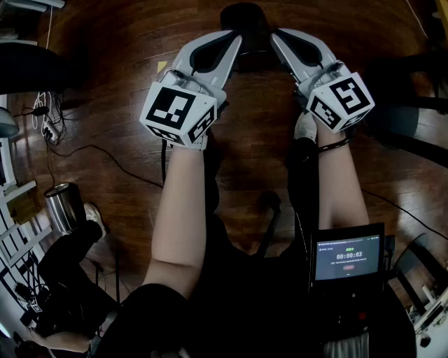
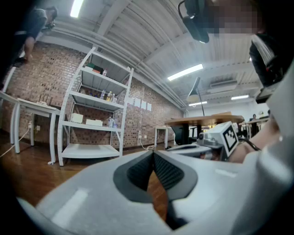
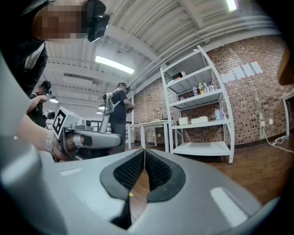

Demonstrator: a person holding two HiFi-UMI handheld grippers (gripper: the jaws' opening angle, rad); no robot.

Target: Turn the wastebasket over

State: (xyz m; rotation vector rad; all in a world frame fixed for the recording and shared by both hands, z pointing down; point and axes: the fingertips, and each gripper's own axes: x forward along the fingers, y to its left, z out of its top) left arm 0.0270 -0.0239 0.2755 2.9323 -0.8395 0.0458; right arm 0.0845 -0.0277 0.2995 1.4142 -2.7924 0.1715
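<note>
Screen [image 1: 348, 257]: lit, at the chest.
Left tool [image 1: 235, 38]: held level, jaws together, nothing held.
Right tool [image 1: 277, 35]: held level, jaws together, nothing held; tip near the left tool's.
Wastebasket [image 1: 245, 17]: dark and rounded, on the floor just beyond both tips; detail unclear.
Floor [image 1: 126, 84]: wood; cable [image 1: 105, 157] at left, metal cylinder [image 1: 63, 206] well apart.
</note>
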